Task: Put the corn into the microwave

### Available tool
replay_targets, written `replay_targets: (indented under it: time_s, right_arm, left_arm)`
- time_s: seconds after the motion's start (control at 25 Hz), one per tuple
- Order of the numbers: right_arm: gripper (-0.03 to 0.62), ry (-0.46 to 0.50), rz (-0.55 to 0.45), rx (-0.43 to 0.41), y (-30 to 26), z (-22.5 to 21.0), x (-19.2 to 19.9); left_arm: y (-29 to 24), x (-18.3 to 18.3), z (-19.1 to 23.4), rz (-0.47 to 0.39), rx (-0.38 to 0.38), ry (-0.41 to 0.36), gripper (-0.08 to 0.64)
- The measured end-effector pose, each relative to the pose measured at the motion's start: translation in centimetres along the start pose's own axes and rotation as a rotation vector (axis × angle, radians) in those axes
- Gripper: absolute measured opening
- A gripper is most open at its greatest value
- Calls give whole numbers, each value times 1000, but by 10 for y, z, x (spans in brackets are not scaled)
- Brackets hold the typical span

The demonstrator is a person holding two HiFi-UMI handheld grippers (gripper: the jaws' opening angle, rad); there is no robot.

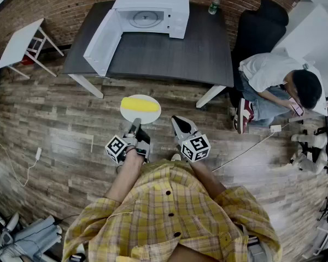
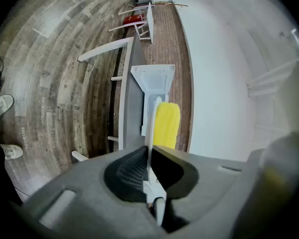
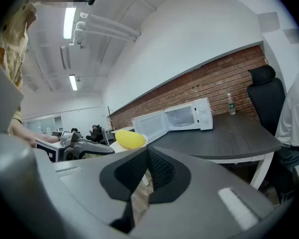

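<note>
A yellow corn cob [image 1: 140, 104] lies on a small white plate [image 1: 148, 117] held out over the wooden floor. My left gripper [image 1: 135, 129] is shut on the plate's near rim. In the left gripper view the plate [image 2: 151, 121] stands edge-on between the jaws, with the corn [image 2: 167, 126] beside it. My right gripper [image 1: 177, 121] hovers just right of the plate, shut and holding nothing. The white microwave [image 1: 153, 12] stands on the dark table [image 1: 169, 51] ahead, its door [image 1: 103, 40] swung wide to the left. The right gripper view shows the corn [image 3: 129, 138] and the microwave [image 3: 182, 117].
A bottle [image 1: 214, 3] stands at the table's back right. A black office chair [image 1: 259, 29] and a seated person [image 1: 279, 81] are to the right of the table. A small white table [image 1: 22, 40] stands at the far left. A cable [image 1: 246, 149] runs across the floor.
</note>
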State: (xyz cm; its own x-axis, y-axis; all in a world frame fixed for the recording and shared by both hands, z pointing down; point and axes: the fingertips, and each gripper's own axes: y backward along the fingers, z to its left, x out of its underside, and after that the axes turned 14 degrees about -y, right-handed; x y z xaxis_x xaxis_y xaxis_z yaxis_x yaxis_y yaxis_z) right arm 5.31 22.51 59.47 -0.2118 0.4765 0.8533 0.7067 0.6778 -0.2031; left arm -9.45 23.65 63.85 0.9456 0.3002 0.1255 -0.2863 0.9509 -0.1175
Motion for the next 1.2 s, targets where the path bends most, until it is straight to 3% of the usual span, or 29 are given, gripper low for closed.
replay_targets:
  time_s: [0.68, 1.2]
  right_arm:
    - [3, 6, 16, -75, 13, 1, 0]
    - [3, 59, -51, -84, 49, -28, -22]
  left_arm:
    - [11, 19, 2, -28, -32, -35, 21]
    - [5, 73, -17, -126, 27, 13, 21]
